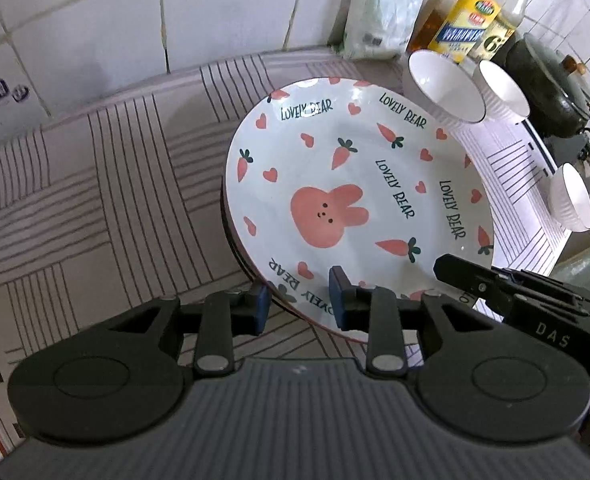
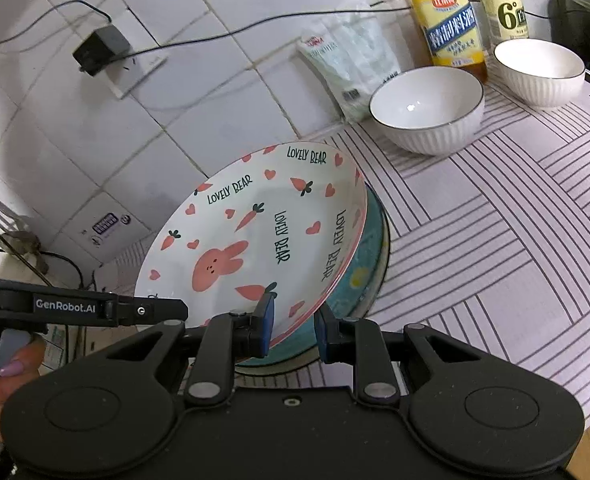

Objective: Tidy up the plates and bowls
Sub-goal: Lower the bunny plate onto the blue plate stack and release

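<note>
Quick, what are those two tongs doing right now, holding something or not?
Left tongs: straddling the bunny plate's rim; grip cannot be told.
Right tongs: around the same plate's rim, over a teal plate; grip cannot be told.
</note>
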A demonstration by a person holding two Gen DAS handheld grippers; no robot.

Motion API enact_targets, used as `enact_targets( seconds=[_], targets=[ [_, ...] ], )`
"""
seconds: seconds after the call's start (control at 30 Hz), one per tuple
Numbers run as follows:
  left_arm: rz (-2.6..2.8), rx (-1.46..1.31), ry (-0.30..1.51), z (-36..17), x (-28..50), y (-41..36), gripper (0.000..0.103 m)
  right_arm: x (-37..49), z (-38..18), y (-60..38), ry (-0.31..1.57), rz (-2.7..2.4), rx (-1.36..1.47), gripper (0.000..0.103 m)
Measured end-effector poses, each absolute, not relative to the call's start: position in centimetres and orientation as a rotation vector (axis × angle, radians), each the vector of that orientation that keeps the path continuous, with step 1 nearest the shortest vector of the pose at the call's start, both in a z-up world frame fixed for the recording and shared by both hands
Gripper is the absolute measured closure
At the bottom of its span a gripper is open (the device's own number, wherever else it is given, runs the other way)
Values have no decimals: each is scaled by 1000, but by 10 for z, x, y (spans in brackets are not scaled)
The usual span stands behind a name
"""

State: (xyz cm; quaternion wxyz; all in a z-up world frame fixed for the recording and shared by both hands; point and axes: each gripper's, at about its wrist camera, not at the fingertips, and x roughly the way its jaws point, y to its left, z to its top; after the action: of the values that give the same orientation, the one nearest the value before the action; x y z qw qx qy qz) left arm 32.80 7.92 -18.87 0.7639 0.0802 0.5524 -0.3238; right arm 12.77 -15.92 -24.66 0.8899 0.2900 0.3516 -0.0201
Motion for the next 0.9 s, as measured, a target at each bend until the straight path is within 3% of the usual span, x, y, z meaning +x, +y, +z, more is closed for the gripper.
enact_targets(
  seconds=[0.53,0.9],
  targets=[
    [-594,165,1387,-203,342,60,69,156,-243,-157,894,-120,546,77],
    [-525,184,1408,-212,329,55,70,170,-239,-142,1011,-186,379,71]
  ],
)
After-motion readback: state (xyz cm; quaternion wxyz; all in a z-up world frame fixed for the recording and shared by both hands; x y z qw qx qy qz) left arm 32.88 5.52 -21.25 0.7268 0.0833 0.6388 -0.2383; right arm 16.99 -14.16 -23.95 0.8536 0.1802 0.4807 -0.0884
